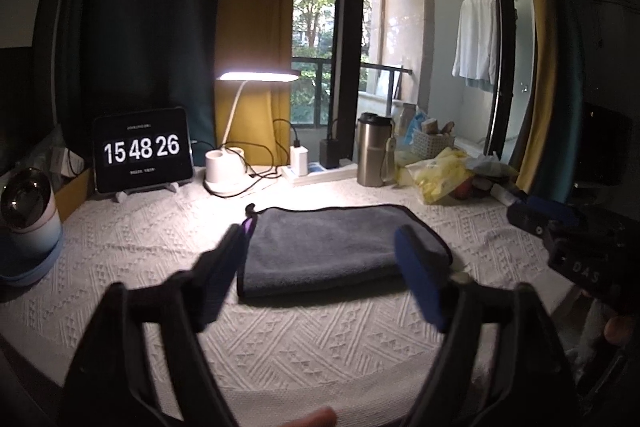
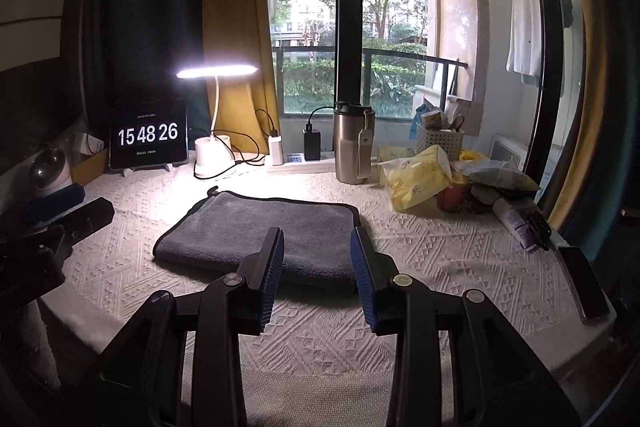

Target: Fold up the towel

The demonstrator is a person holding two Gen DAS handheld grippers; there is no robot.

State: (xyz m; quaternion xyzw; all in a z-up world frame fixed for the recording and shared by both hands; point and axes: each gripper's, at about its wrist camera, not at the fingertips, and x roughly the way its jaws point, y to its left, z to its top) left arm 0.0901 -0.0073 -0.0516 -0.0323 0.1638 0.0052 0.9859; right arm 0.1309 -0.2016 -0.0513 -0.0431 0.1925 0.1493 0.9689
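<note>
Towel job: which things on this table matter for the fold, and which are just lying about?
For the job: towel, folded flat; left gripper and right gripper, both open, empty.

Lying about: clock tablet, lamp, steel flask, yellow packet, basket, phone.

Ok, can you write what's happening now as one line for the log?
towel: folded, flat on white cloth | left tongs: open, empty, above towel | right tongs: open, empty, at towel's near edge

Folded grey towel [image 2: 260, 231] flat on white textured tablecloth [image 2: 440, 259], right gripper [image 2: 318, 239] spread apart above its near edge, empty, left gripper [image 2: 76, 211] at far left.
</note>
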